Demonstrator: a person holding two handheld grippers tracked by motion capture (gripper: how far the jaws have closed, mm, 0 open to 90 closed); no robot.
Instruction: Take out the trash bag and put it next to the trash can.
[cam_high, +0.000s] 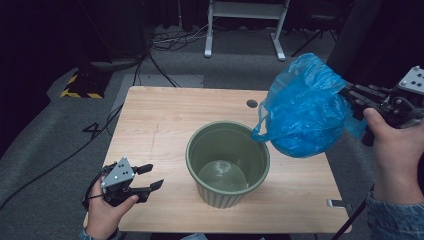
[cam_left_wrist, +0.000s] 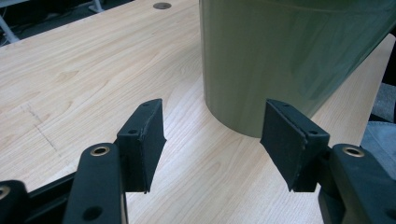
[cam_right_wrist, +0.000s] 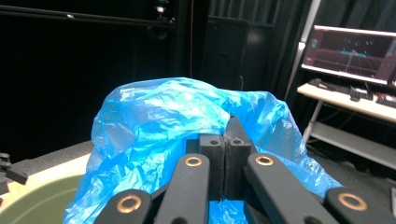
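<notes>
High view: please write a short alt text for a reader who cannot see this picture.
The right gripper, shut on a puffed blue bag, holds it in the air above the right rim of an empty green bin on a wooden table. The left gripper, jaws open and holding nothing, rests at the table's near left, pointing toward the bin.

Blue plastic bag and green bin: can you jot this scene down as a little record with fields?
Held item: blue plastic bag, puffed up, in the air beside the bin's rim
Holder: right gripper, shut on the bag
Bin: green ribbed bin, upright, empty
Other tool: left gripper, open, holding nothing, near the bin
Surface: wooden table
</notes>
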